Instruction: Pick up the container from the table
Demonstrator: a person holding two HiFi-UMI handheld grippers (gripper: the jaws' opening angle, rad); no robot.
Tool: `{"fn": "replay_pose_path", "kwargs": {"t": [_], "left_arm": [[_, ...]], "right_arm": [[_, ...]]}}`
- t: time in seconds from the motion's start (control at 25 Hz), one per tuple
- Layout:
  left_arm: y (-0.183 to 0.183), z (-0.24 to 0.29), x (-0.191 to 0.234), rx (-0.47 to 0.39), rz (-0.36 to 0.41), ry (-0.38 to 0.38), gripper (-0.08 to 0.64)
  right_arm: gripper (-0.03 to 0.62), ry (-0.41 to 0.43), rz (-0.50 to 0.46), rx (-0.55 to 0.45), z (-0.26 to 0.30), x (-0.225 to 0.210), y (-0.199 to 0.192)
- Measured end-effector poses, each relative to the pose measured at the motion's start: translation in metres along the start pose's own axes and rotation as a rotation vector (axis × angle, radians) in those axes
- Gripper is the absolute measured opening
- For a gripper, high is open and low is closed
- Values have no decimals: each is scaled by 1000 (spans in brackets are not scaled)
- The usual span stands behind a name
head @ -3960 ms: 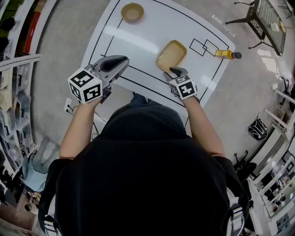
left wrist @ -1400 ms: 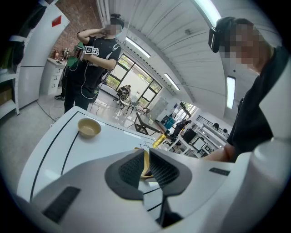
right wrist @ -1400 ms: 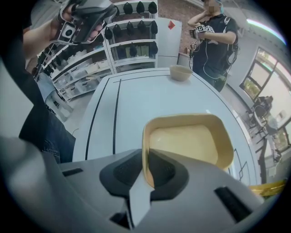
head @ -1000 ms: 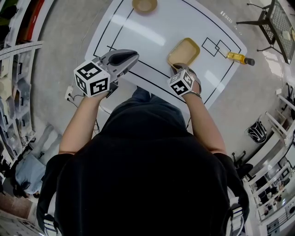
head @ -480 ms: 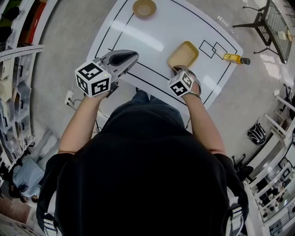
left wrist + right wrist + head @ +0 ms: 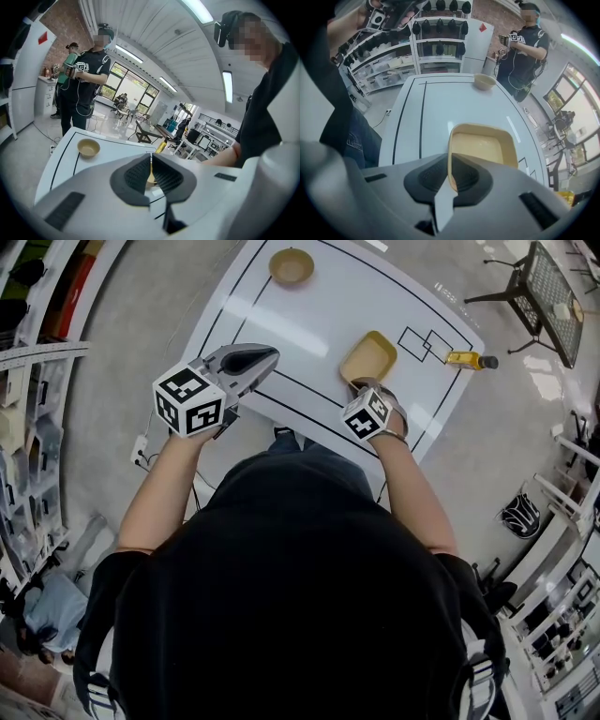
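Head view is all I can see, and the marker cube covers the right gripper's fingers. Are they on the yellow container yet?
Observer: Yes. In the right gripper view, the right gripper has just been closing, and its fingers now pinch the container by one wall.
Operator: How do they sit on it?
Observer: One finger is inside the container and the other outside, with the rim running between them.
Operator: And the left gripper?
Observer: The left gripper has its fingers together, with nothing between them.

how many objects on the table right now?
3: a round bowl at the far edge, the rectangular container near the front, a bottle at the right edge. Near edge partly hidden.
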State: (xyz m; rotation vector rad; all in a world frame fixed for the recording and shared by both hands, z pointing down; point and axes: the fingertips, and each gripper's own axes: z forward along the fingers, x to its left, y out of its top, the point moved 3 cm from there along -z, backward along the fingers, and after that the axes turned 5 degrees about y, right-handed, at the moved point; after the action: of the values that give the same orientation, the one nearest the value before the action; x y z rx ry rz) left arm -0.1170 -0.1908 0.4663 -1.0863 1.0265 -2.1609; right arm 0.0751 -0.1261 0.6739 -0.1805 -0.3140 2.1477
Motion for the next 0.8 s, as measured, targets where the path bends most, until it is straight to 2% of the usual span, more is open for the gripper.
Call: {"fn": "replay_pose_path", "kwargs": {"t": [0.8], "left_arm": [[20, -16, -37, -52, 55, -29, 17]], "right_arm": [[23, -90, -38, -40, -52, -1, 9]]}}
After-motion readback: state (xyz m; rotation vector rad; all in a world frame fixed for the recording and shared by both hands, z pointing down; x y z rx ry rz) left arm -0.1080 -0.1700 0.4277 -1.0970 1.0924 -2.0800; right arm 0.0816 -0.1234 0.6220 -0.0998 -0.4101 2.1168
